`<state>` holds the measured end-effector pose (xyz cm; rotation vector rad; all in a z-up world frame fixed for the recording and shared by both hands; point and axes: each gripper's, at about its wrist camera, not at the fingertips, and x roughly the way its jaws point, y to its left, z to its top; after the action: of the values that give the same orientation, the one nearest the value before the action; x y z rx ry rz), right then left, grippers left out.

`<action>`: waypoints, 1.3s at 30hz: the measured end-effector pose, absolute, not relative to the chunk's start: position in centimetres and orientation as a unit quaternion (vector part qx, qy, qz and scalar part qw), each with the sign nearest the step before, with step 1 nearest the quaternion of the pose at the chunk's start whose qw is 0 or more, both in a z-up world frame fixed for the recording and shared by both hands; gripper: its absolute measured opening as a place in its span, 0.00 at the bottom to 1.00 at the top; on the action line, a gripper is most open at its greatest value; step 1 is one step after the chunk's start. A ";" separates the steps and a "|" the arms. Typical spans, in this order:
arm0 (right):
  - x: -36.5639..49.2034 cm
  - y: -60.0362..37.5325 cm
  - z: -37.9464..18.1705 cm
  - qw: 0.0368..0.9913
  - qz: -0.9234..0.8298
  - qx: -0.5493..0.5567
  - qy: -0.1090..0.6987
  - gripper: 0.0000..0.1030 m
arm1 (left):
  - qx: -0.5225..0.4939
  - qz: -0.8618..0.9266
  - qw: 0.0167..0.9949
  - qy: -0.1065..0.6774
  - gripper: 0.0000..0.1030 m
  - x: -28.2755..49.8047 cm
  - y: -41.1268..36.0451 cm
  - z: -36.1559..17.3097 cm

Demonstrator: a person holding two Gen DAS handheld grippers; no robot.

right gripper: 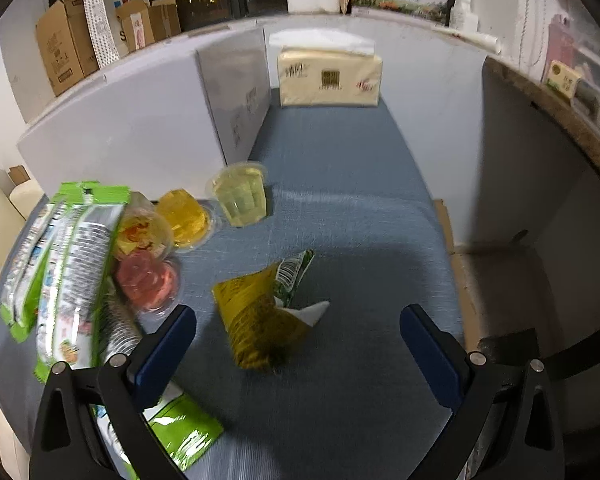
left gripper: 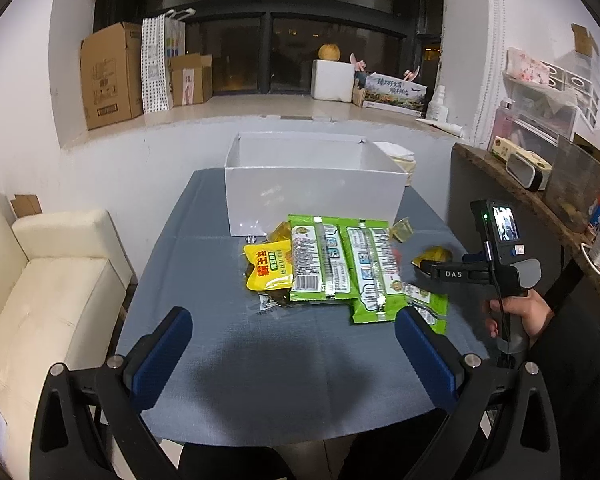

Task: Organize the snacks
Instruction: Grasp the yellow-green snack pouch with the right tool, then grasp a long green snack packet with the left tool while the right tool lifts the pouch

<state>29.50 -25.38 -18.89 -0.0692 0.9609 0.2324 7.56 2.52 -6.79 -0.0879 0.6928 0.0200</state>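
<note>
On the blue counter [left gripper: 204, 280], several green snack packs [left gripper: 332, 264], two yellow pouches [right gripper: 260, 320] and four jelly cups [right gripper: 242, 196] lie before one white box [left gripper: 312, 192]; its inside cannot be seen. Left tongs [left gripper: 294, 354] and right tongs [right gripper: 298, 354] gape wide, empty.

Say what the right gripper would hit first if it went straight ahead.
Most likely the yellow packet: it lies on the table just ahead of the open right gripper, between its fingers. Depth is unclear, so it might pass just above.
</note>
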 end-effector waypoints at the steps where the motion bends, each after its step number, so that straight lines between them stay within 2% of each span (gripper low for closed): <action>1: 29.6 -25.3 -19.2 0.877 0.116 -0.035 0.464 0.89 | -0.045 0.010 0.938 0.343 1.00 8.0 2.7 -7.1; 2: 29.5 -25.0 -19.2 0.883 0.110 -0.048 0.455 0.83 | -0.045 0.011 0.937 0.346 1.00 8.4 2.9 -7.3; 6: 29.4 -24.6 -19.3 0.885 0.111 -0.063 0.447 0.72 | -0.045 0.015 0.933 0.356 1.00 9.9 2.9 -8.2; 7: 29.2 -24.7 -19.2 0.887 0.116 -0.063 0.442 0.56 | -0.045 0.015 0.933 0.358 1.00 10.2 2.9 -8.4; 8: 28.9 -24.8 -19.1 0.888 0.121 -0.063 0.439 0.51 | -0.045 0.014 0.932 0.358 1.00 10.4 2.9 -8.5; 13: 28.9 -25.3 -18.7 0.885 0.134 -0.045 0.443 0.47 | -0.043 0.006 0.931 0.362 1.00 12.2 2.4 -9.0; 14: 28.8 -25.5 -18.4 0.886 0.137 -0.038 0.441 0.39 | -0.042 0.000 0.931 0.363 1.00 12.6 2.2 -9.2; 29: 23.2 -26.0 -14.1 0.904 0.183 0.009 0.388 0.37 | -0.002 0.005 0.908 0.418 1.00 23.5 -0.2 -14.4; 39: 21.5 -26.2 -12.9 0.907 0.196 0.010 0.373 0.37 | 0.009 0.000 0.898 0.440 1.00 26.1 -0.7 -17.0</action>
<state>21.46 -26.18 -12.85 0.0215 0.7709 0.4040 26.06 -0.74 -17.03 0.0192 0.9118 0.0010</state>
